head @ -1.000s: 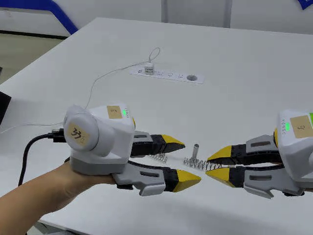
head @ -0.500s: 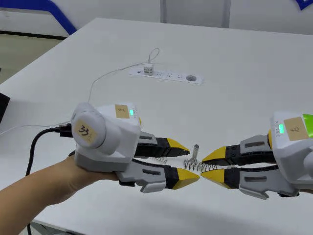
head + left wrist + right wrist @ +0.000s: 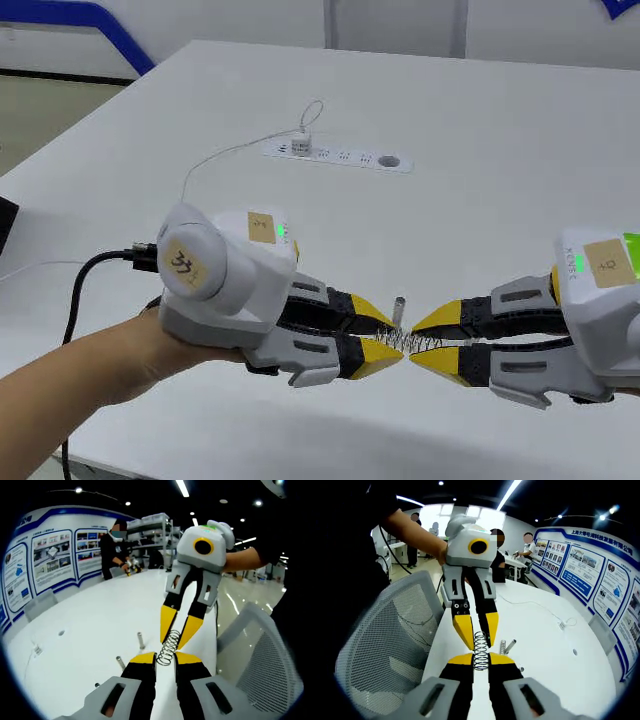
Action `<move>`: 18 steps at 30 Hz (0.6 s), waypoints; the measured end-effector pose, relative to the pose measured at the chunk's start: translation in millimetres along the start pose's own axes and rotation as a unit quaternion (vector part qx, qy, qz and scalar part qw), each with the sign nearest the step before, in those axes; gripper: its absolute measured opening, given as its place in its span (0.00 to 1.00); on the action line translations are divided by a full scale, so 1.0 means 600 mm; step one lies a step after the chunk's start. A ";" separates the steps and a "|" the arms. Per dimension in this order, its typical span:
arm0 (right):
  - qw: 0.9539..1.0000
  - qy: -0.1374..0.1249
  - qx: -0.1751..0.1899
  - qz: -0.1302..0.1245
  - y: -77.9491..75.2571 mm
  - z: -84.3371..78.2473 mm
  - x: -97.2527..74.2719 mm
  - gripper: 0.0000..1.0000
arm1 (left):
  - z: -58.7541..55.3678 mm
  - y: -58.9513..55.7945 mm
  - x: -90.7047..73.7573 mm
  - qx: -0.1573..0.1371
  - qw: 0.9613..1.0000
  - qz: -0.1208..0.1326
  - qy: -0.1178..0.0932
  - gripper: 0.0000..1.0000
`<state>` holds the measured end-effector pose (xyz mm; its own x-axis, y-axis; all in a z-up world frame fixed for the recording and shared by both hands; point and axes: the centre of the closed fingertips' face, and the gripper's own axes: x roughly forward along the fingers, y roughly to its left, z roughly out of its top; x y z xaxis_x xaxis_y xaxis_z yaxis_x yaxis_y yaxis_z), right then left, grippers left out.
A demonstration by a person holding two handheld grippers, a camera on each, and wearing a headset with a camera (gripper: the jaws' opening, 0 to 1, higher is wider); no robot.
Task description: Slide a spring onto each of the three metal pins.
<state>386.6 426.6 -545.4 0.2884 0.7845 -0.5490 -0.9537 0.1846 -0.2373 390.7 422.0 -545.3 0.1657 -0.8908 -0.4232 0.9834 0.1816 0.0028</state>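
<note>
A coil spring (image 3: 425, 345) hangs level just above the white table (image 3: 480, 200), held at both ends. My left gripper (image 3: 395, 340) is shut on its left end and my right gripper (image 3: 412, 342) is shut on its right end, tips almost meeting. One upright metal pin (image 3: 399, 306) stands just behind the tips. In the left gripper view the spring (image 3: 169, 647) runs from my own jaws to the right gripper (image 3: 178, 626), with pins (image 3: 141, 640) (image 3: 120, 662) to the left. In the right gripper view the spring (image 3: 480, 650) bridges to the left gripper (image 3: 479, 627); a second spring (image 3: 503, 646) lies by a pin (image 3: 511, 645).
A recessed power strip (image 3: 340, 156) with a white plug and thin cable (image 3: 303, 143) sits mid-table. A black cable (image 3: 85, 280) trails from the left gripper. A mesh chair (image 3: 385, 645) stands at the table's near edge. People stand far back in the room.
The left gripper has moved right to the spring's free end and its jaws have gone from wide open to shut on it. The right gripper still holds the spring, barely moved.
</note>
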 end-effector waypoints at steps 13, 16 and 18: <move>1.000 0.002 -0.011 0.004 0.002 0.002 -0.008 0.11 | 0.007 -0.007 0.001 0.079 0.997 -0.002 0.006 0.11; 1.000 0.003 -0.015 0.006 0.002 0.001 -0.009 0.11 | 0.007 -0.009 0.002 0.090 0.996 -0.004 0.007 0.10; 1.000 0.005 -0.016 0.010 0.004 0.000 -0.009 0.11 | 0.006 -0.010 0.003 0.093 0.996 -0.006 0.007 0.10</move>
<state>382.7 422.9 -543.2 0.2706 0.7820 -0.5614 -0.9561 0.1504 -0.2514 385.2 418.0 -542.8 0.1541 -0.8859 -0.4374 0.9822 0.0891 0.1655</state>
